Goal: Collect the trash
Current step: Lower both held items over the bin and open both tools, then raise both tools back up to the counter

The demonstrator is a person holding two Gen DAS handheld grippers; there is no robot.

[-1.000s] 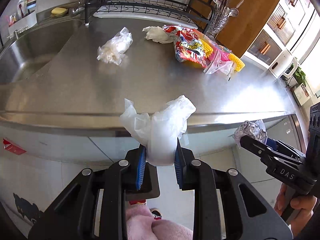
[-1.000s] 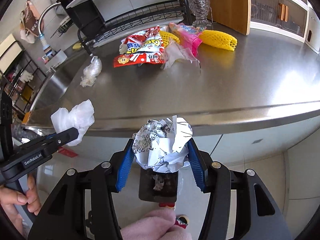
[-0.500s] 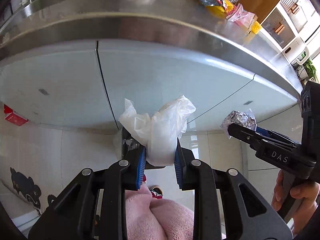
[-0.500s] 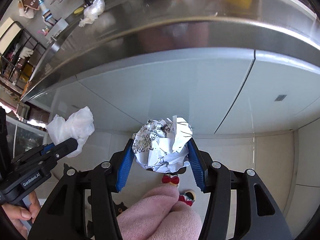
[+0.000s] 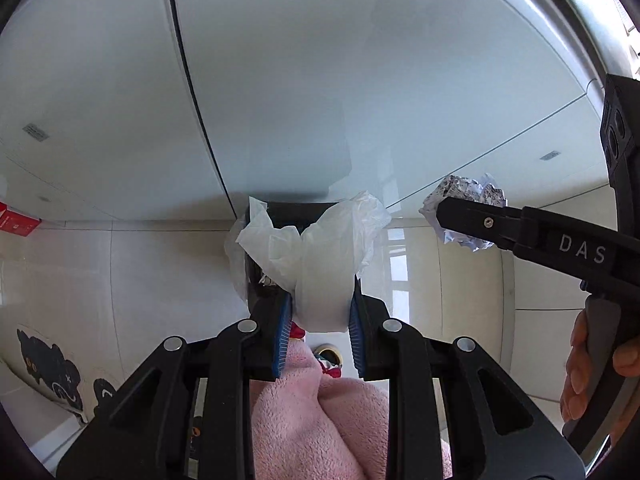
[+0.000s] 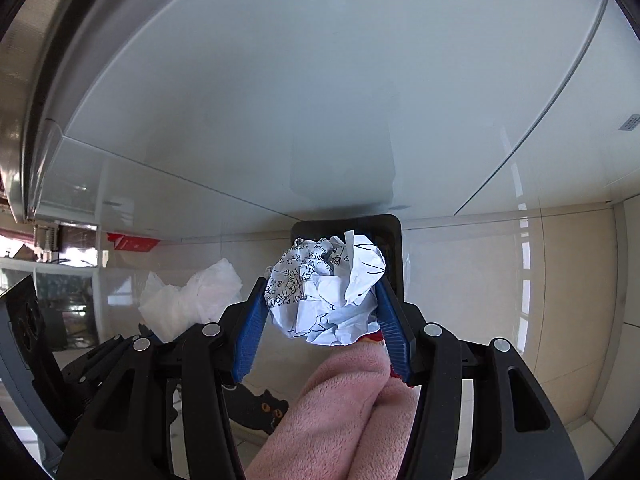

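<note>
Left gripper (image 5: 318, 316), seen along its own fingers, closed on a white plastic wad (image 5: 316, 256) pinched between the blue pads (image 5: 282, 332); right gripper (image 6: 325, 328) likewise closed on a crumpled paper ball (image 6: 326, 288) printed with dark characters; each tool also appears at the edge of the other's view, the paper ball at right in the left view, the plastic wad at left in the right view. Both loads are held in the air in front of the pale cabinet doors (image 5: 280, 80), below the steel counter edge (image 6: 24, 92), and over the tiled floor (image 5: 160, 272); the wad and the ball lie near each other but apart. Container: a black bin (image 6: 392, 240) stands on the floor against the cabinet base, directly beyond both loads; in the left view its opening sits just behind the wad, with a clear liner (image 5: 236, 256) over the rim and some small scraps visible inside, too small to identify; how full it is cannot be told. Progress, as a judgement: two pieces are picked up and brought to the bin but not yet dropped, so this pair is roughly at the release step; whether more trash remains elsewhere cannot be told, since the counter top is out of view. Pink fleece (image 6: 340, 412) fills the lower centre of both views.
</note>
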